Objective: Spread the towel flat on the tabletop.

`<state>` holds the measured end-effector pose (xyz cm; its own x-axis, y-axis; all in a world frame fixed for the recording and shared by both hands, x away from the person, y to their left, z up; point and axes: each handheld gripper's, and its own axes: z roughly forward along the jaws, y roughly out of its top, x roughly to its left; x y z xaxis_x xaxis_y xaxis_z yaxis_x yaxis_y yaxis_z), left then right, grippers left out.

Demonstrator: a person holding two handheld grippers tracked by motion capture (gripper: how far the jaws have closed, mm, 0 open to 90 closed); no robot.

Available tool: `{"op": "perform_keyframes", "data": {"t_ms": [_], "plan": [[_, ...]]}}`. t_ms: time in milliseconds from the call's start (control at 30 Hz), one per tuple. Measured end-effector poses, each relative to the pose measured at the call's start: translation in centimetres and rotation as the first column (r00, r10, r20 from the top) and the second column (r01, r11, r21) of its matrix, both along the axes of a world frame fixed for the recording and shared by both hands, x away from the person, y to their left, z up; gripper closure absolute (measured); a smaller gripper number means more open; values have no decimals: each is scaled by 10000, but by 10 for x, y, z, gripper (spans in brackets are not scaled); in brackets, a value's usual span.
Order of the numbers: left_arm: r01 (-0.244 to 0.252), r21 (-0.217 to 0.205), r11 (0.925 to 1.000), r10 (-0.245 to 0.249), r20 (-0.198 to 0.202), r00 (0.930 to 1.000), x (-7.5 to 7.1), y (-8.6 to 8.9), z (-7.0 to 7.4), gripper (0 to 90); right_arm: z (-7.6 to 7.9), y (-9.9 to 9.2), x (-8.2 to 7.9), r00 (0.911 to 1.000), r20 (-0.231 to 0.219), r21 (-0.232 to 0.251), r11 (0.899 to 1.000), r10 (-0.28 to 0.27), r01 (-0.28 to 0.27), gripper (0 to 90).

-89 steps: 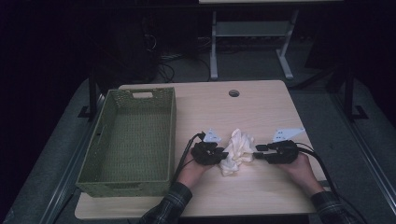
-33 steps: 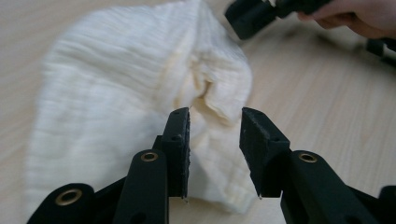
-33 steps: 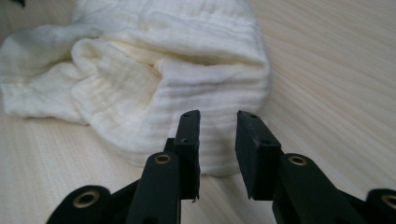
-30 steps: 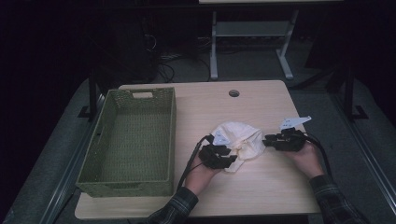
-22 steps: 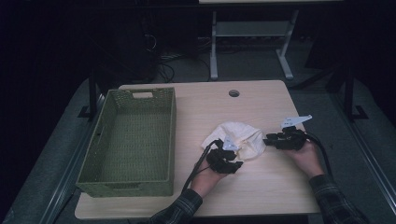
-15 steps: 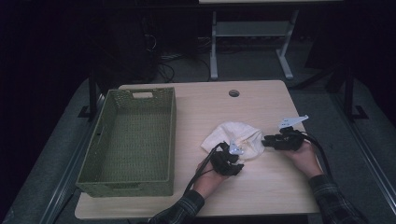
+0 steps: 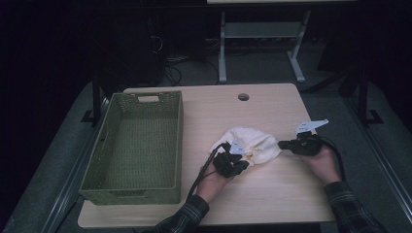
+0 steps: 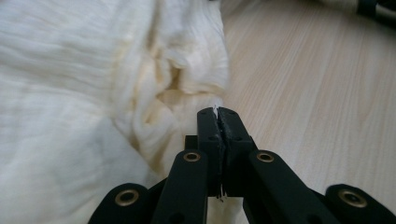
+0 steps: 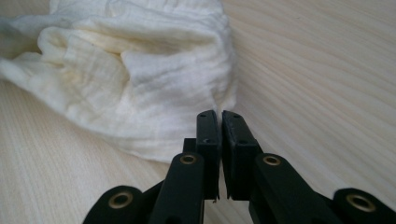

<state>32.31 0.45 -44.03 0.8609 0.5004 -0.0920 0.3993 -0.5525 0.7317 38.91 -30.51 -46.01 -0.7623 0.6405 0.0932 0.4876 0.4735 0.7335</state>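
- My left tool (image 8: pixel 218 113): jaws just closed, pinching the cloth's (image 7: pixel 252 145) near edge on the worktop (image 7: pixel 272 194).
- My right tool (image 9: pixel 220 115): jaws just closed at its opposite, right-hand edge; grip uncertain.

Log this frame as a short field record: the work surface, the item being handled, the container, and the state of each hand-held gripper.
surface: light wooden table
item: cream cloth, crumpled in a heap right of the basket
container: green woven basket, on the table's left side, nothing visible inside
left hand-held gripper: jaws have just closed, pinching a thin edge of the cloth at its near side
right hand-held gripper: jaws have just closed at the cloth's right edge; whether fabric is caught cannot be told
cloth contact: resting on the table, not lifted
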Motion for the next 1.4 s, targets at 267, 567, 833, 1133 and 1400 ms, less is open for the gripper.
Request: {"op": "perform_keyframes", "data": {"t_ms": [267,567,833,1133,1400], "plan": [[-636,-309,9975,628,-261,9977,4,26,10,880,4,-15,-7,9995,-59,-264,9992,-297,295,857],[-1589,316,9868,1592,-98,9872,10,37,8,882,0,-38,-6,9952,2,-869,9915,-975,972,862],[-1439,200,9894,1444,-236,9892,10,35,6,880,6,-36,-10,9961,-2,-355,9954,-887,887,734],[-1425,50,9898,1426,-372,9891,11,35,5,880,13,-10,-41,9979,-200,418,9973,619,-610,709],[-1411,-3,9900,1410,-454,9890,11,35,5,880,4,19,-61,9860,-630,187,9880,1542,-1533,672]]}}
